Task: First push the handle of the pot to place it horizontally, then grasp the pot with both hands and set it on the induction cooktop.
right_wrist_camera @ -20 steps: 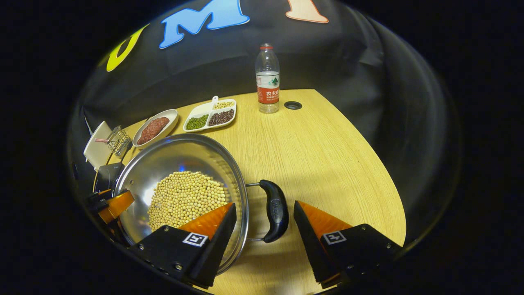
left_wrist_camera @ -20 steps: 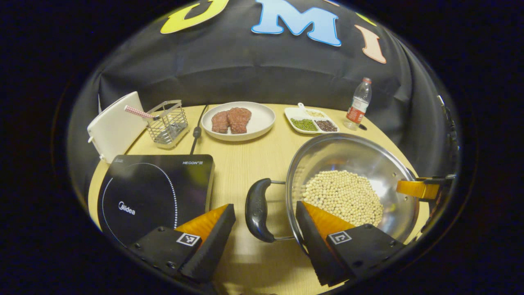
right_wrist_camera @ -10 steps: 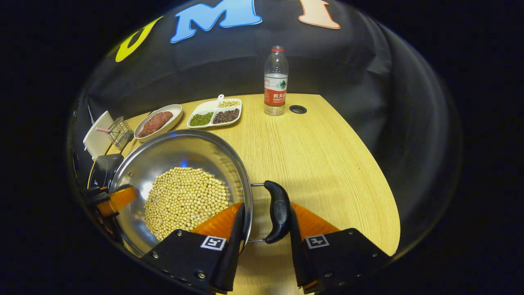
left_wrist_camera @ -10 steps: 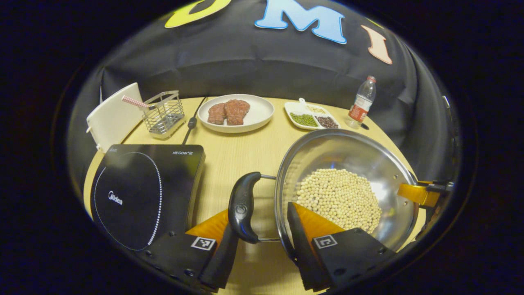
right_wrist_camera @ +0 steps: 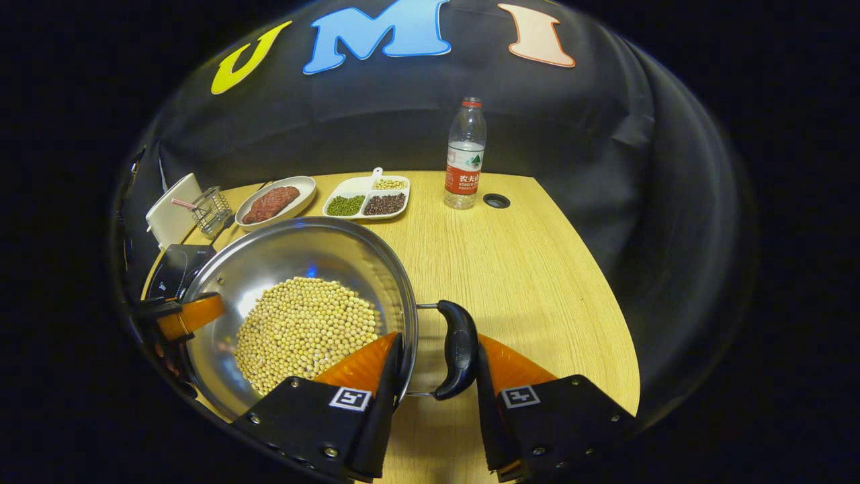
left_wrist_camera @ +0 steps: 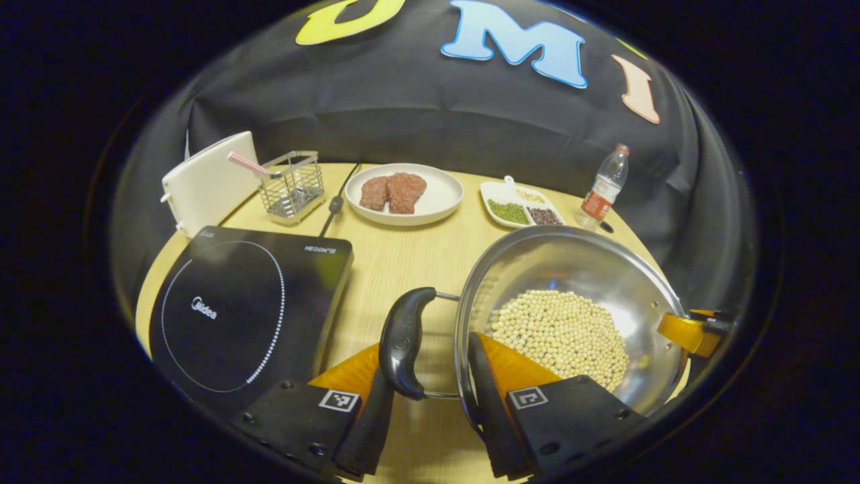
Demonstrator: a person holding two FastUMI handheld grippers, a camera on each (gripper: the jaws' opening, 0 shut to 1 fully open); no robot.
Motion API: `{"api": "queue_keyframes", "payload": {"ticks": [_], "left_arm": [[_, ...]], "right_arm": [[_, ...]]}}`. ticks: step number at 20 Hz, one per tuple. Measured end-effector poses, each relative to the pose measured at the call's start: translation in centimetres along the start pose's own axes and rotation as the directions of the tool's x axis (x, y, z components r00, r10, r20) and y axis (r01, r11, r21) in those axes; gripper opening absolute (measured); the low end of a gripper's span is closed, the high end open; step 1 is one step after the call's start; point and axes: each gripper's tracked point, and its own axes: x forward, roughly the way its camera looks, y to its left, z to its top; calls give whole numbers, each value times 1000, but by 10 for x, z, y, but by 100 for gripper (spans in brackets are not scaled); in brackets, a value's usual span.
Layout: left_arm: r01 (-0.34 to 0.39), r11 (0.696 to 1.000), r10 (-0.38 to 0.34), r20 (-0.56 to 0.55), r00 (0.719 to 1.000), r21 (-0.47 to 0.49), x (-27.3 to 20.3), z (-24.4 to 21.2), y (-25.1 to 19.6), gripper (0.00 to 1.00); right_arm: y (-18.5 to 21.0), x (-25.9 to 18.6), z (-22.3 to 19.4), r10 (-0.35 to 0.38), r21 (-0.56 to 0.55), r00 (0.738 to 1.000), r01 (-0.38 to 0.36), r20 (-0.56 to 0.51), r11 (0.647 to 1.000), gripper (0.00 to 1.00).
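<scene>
Table (right_wrist_camera: 537, 269): pale wood, and it carries everything here.
Cooktop (left_wrist_camera: 242, 309): flat and dark with a dotted ring, lying on the table to the left of the pot in the left gripper view, apart from it, nothing on top.
Pot (left_wrist_camera: 571, 269): shiny steel, wide and shallow, not yet on the cooktop; its rim shows tilted in both views, but whether its base touches the table cannot be told.
Beans (right_wrist_camera: 306, 333): a pale heap lying in the bottom of the pot.
Left tool (left_wrist_camera: 424, 383): closed in on the pot's near side, one finger (left_wrist_camera: 349, 373) outside the dark handle (left_wrist_camera: 403, 339), the other over the rim inside the pot; whether both press cannot be told.
Right tool (right_wrist_camera: 435, 380): same story on the other side, one finger (right_wrist_camera: 510, 366) right against the outside of the dark handle (right_wrist_camera: 457, 346), the other finger inside the pot's rim; a firm pinch cannot be confirmed.
Board (left_wrist_camera: 208, 178): white, standing on edge behind the cooktop.
Plate (left_wrist_camera: 443, 195): white, at the back of the table, with two pieces of red meat (left_wrist_camera: 393, 191) on it.
Split dish (right_wrist_camera: 366, 202): white, with green, dark and pale grains in separate sections.
Wire basket (left_wrist_camera: 292, 185): beside the board, a red-checked stick poking out.
Bottle (right_wrist_camera: 463, 154): clear plastic, upright at the far edge.
</scene>
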Motion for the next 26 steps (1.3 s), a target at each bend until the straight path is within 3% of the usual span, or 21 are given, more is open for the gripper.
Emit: {"api": "queue_keyframes", "payload": {"ticks": [2, 4, 5, 6, 10, 15, 16, 26], "left_arm": [[-14, 1000, 14, 21, 1000, -18, -10, 8, 0, 60], [-30, 999, 31, 42, 999, -32, -19, 12, 7, 67], [-42, 999, 44, 51, 998, -35, -25, 14, 9, 60], [-52, 998, 55, 61, 997, -42, -31, 15, 13, 64], [-79, 995, 85, 89, 992, -66, -54, 17, 33, 60], [-114, 991, 121, 106, 987, -69, -70, 24, 81, 64], [-113, 991, 120, 102, 988, -66, -72, 24, 92, 60], [-104, 994, 106, 100, 989, -28, -76, 36, 197, 64]], "right_arm": [[-1, -10, 3, 16, -5, 1000, -16, 13, 1000, 55], [3, -19, 7, 36, -16, 999, -35, 37, 999, 55], [5, -22, 9, 46, -27, 998, -45, 46, 999, 55], [7, -26, 13, 56, -36, 997, -54, 55, 998, 55], [26, -40, 21, 89, -62, 993, -84, 78, 995, 55], [70, -49, 25, 99, -70, 991, -92, 91, 993, 55], [81, -52, 24, 100, -68, 991, -94, 89, 993, 55], [179, -61, 13, 77, -24, 993, -75, 86, 997, 55]]}}
